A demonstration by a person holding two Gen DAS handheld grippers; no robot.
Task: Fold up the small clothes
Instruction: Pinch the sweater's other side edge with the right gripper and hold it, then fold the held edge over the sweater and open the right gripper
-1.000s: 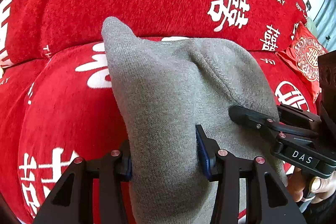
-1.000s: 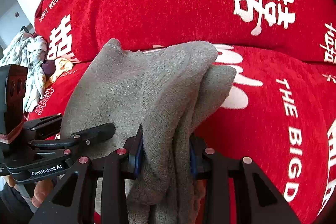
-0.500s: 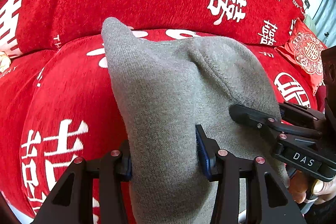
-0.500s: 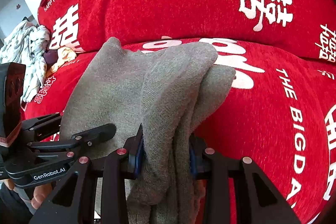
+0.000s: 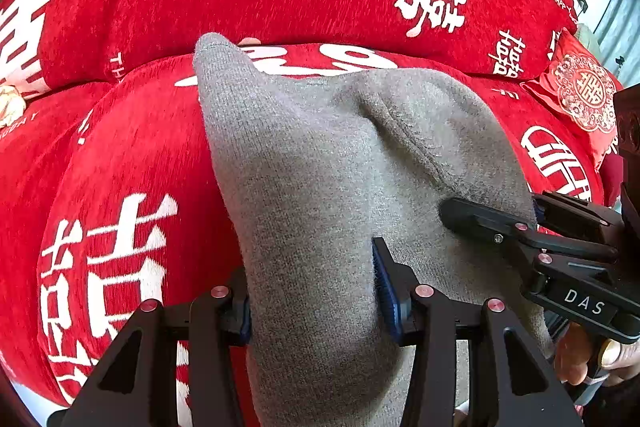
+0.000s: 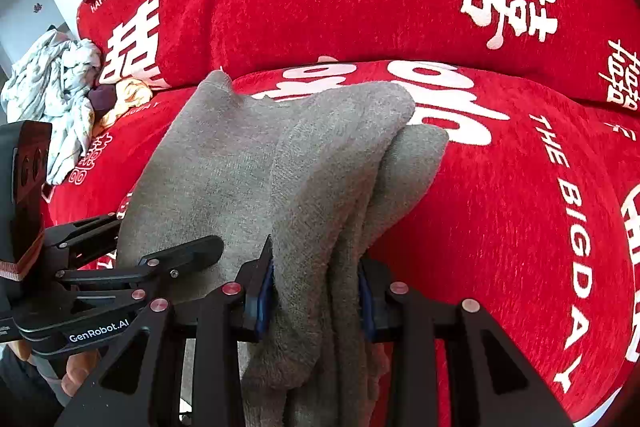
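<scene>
A grey knitted sock pair (image 5: 320, 187) is held between both grippers above a red sofa. My left gripper (image 5: 312, 307) is shut on the wide cuff end of the grey socks. My right gripper (image 6: 316, 295) is shut on the bunched toe end of the grey socks (image 6: 280, 167). The right gripper shows at the right of the left wrist view (image 5: 532, 227). The left gripper shows at the left of the right wrist view (image 6: 132, 247). The socks hang down below both grips.
The red sofa cover (image 5: 120, 167) with white characters fills both views. A pile of loose clothes (image 6: 52, 95) lies at the sofa's left end. A red embroidered cushion (image 5: 584, 95) sits at the right end.
Both grippers have lifted slightly and drawn back with the socks; the sofa seat has shifted down in view. Their hold is unchanged.
</scene>
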